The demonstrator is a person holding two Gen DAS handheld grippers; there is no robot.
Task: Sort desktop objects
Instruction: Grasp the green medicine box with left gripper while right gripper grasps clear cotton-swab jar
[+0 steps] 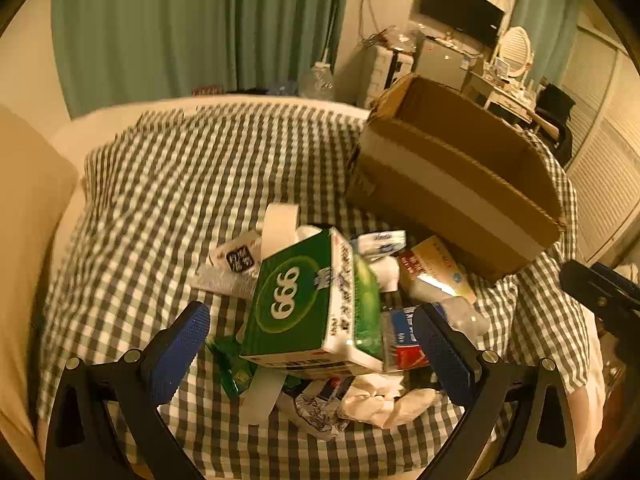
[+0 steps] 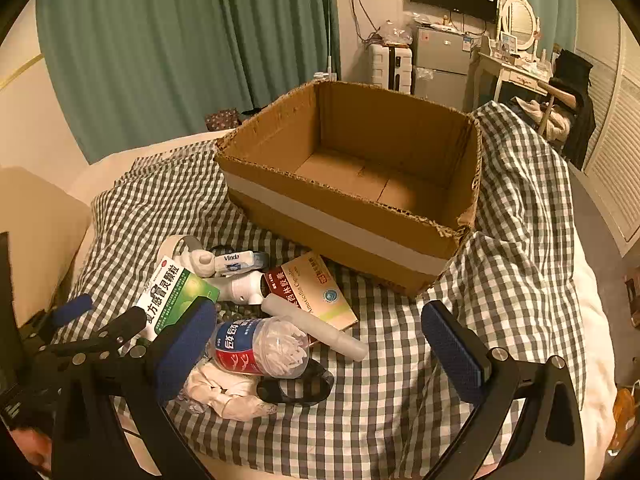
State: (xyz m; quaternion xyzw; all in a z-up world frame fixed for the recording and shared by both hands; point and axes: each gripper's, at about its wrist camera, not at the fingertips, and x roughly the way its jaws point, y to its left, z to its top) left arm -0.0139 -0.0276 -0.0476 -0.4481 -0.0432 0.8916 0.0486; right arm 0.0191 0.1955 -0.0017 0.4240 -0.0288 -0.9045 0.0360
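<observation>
Cardboard, light and stiff, I judge: the green medicine box [image 1: 308,300] tops the pile on the checked bedcover [image 1: 160,200], between my left gripper [image 1: 316,340]'s wide-open jaws, untouched. I'd pinch its broad flat faces; my right gripper [image 2: 328,344] gapes empty too.

Dim, warm yellow indoor light, soft shadows, slight motion blur, heavy fisheye bending, black corners.

Black tool [image 1: 312,332], blue textured pads [image 1: 180,352]
</observation>
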